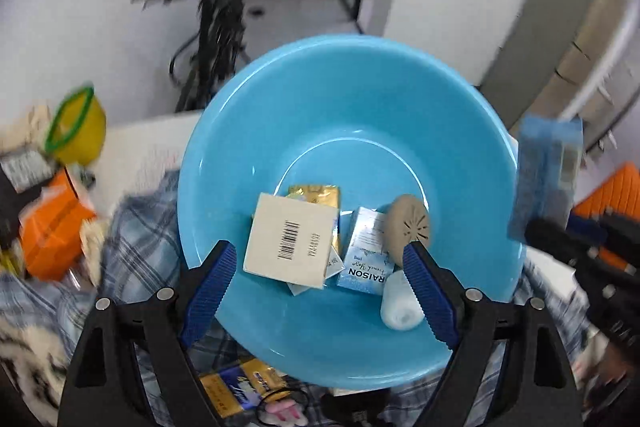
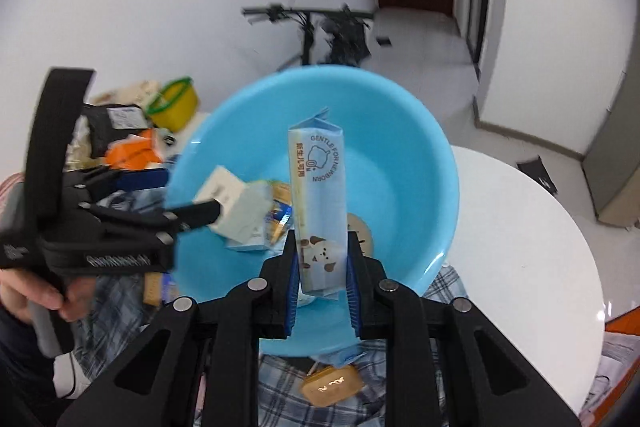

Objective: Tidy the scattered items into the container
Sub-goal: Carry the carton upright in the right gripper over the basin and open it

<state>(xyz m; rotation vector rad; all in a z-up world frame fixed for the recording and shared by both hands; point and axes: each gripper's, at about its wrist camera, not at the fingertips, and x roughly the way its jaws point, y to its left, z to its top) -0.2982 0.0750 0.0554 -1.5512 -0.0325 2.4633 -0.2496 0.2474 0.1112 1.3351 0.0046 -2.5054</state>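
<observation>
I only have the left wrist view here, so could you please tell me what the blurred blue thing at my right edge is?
Observer: It is a tall tissue pack printed "Gentle for newborn", clamped in the right gripper over the blue basin.
Operator: Thank you. Is anything lying near the basin on that side?
Observer: A gold packet lies on the plaid cloth, just outside the basin's near rim.
Operator: And what is right of the basin?
Observer: A bare stretch of round white table.
</observation>
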